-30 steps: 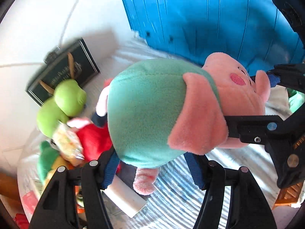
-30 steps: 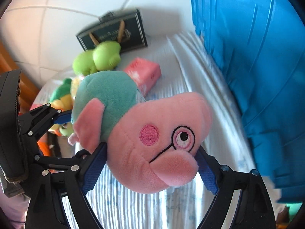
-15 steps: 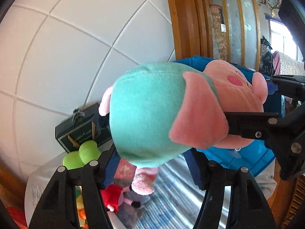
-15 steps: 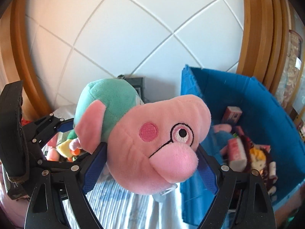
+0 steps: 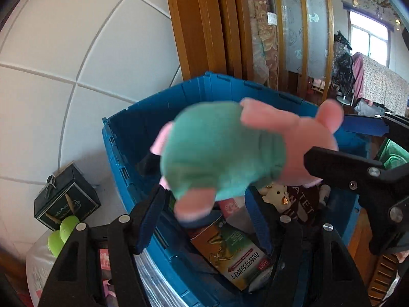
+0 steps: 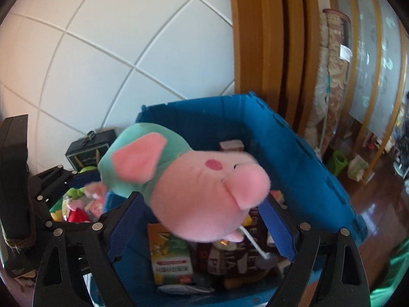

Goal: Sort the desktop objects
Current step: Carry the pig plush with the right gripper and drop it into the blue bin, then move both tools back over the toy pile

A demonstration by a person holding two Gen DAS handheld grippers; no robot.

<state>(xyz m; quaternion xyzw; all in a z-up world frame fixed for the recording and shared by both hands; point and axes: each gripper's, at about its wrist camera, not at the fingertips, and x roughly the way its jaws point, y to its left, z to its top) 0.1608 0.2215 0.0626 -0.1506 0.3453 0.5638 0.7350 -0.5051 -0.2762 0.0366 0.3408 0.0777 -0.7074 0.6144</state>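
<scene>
A pink pig plush in a teal shirt (image 5: 225,151) hangs blurred in the air above the open blue crate (image 5: 122,143). It no longer touches the blue pads of my left gripper (image 5: 204,217), whose jaws stand wide apart below it. In the right wrist view the plush (image 6: 199,192) is likewise free above the crate (image 6: 301,158), between the spread fingers of my right gripper (image 6: 202,227). The right gripper's arm (image 5: 358,174) shows at the right of the left wrist view.
The crate holds a green and orange box (image 5: 230,253), a small cream plush (image 5: 276,194), dark brown packets (image 6: 230,253) and a red-white box (image 6: 230,145). Left of the crate lie a dark gift box (image 5: 66,197), green plush (image 5: 61,232) and other toys (image 6: 76,209). Tiled wall and wooden frame stand behind.
Both grippers have opened and let go of the pig plush, which is now dropping toward the crate. Both views have tilted down to show the crate's inside.
</scene>
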